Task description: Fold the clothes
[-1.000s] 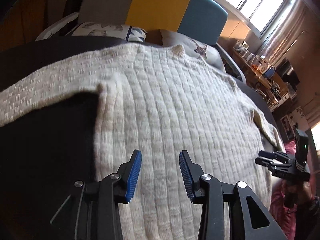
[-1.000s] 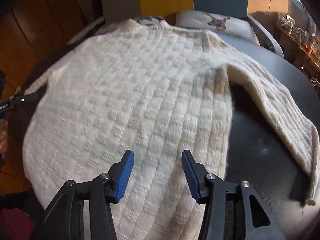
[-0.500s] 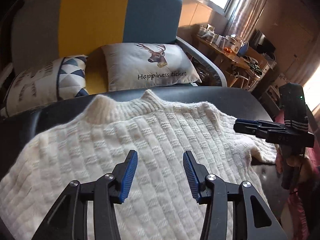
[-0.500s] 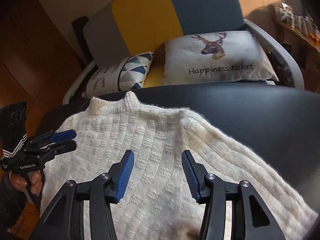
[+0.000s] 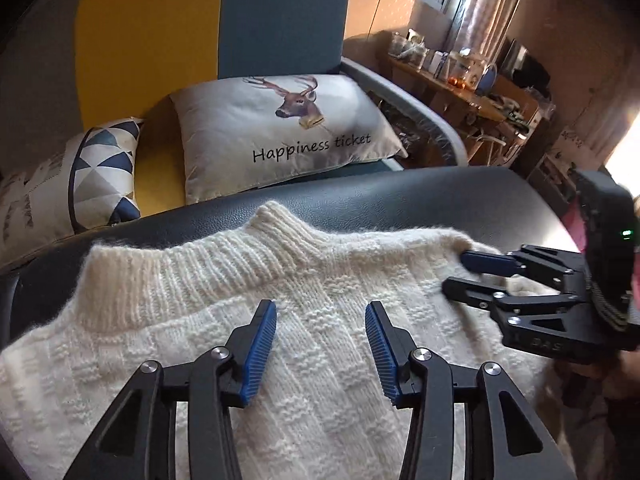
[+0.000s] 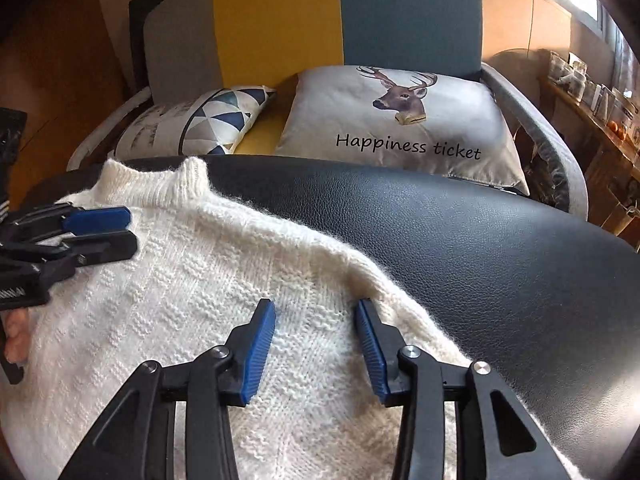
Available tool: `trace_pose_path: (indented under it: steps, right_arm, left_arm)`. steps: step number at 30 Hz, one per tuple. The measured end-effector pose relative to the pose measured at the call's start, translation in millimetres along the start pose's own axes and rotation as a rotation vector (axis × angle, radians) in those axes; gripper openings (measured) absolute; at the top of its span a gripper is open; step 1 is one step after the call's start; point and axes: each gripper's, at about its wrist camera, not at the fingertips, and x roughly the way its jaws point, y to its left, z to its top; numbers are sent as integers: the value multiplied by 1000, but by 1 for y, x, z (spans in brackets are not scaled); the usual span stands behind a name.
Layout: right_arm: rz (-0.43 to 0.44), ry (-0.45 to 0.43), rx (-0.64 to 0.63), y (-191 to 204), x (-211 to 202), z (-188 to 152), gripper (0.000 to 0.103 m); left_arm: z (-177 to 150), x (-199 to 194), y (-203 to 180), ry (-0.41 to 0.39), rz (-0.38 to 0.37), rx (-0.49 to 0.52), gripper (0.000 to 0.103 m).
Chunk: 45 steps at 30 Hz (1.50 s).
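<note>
Both the left gripper [image 5: 320, 348] and right gripper [image 6: 316, 344] hover with jaws wide, the cream cable-knit sweater [image 5: 320, 300] spread between and beneath them on the black leather bench [image 6: 460, 240].

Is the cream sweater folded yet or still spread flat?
Spread flat: the sweater lies in one layer on the black surface, collar exposed. Its lower part is out of frame.

A cream knitted sweater [image 5: 320, 320] lay spread flat on the black leather tabletop [image 5: 460, 196], its ribbed collar [image 5: 224, 264] at the far end, standing up slightly with one peak raised. The body showed a blocky textured knit in vertical bands, and the edges looked fuzzy. In the right wrist view the sweater [image 6: 192, 300] covered the left part of the tabletop [image 6: 460, 248], its shoulder edge running diagonally toward the near right.
</note>
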Motion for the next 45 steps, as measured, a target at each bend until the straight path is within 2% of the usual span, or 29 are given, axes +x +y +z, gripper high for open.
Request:
trace_pose_path:
  steps: [3, 5, 7, 9, 13, 16, 19, 22, 23, 24, 25, 26, 28, 29, 31, 32, 35, 38, 41, 42, 45]
  right_arm:
    - [57, -20, -20, 9, -13, 12, 44]
    - [167, -33, -33, 19, -17, 27, 48]
    - [264, -31, -43, 31, -15, 44, 49]
    - [306, -20, -56, 41, -5, 62, 49]
    - [358, 63, -62, 55, 30, 95, 49]
    - [325, 127, -78, 58, 57, 109, 49]
    - [319, 211, -92, 62, 79, 109, 49]
    - [275, 184, -157, 70, 77, 101, 49]
    - [262, 176, -157, 70, 77, 98, 48]
    - [211, 159, -170, 73, 74, 97, 33]
    - [152, 141, -185, 77, 72, 95, 22]
    - [96, 104, -239, 86, 67, 92, 7]
    - [-37, 37, -362, 107, 63, 79, 7]
    - [-84, 25, -398, 114, 67, 72, 7]
    - [-177, -1, -469, 128, 74, 59, 6]
    - [-192, -33, -469, 128, 73, 57, 6]
    - [-149, -32, -373, 115, 71, 63, 9]
    - [-91, -27, -246, 95, 66, 74, 27]
    - [21, -24, -55, 67, 56, 88, 27]
    - [28, -58, -27, 61, 46, 89, 28]
    - [88, -100, -14, 61, 25, 81, 28]
  left_arm:
    - [4, -42, 35, -70, 52, 10, 49]
    - [8, -61, 66, -93, 122, 33, 51]
    - [12, -65, 91, -83, 174, 52, 51]
    - [15, -65, 112, -55, 197, 70, 51]
    - [14, -46, 122, 30, 134, 137, 52]
    - [14, -25, 114, 67, 114, 179, 52]
    - [15, -9, 109, 90, 89, 167, 52]
    - [11, 1, 107, 102, 95, 147, 51]
    - [9, 3, 107, 100, 113, 129, 49]
    - [7, 2, 106, 80, 132, 101, 40]
    - [5, -2, 105, 50, 148, 70, 20]
    - [3, -6, 101, 15, 197, 52, 18]
    - [-4, -11, 87, -64, 333, 77, 8]
    - [-7, -10, 80, -91, 394, 94, 8]
    - [-10, 8, 79, -41, 448, 83, 8]
    - [-9, 11, 78, -41, 462, 75, 8]
    - [-4, 7, 84, -36, 435, 27, 10]
    - [-2, -6, 98, -39, 403, -62, 17]
    - [-1, -28, 111, -56, 368, -158, 17]
    - [-4, -36, 114, -71, 354, -167, 17]
    - [-14, -45, 106, -76, 342, -116, 18]
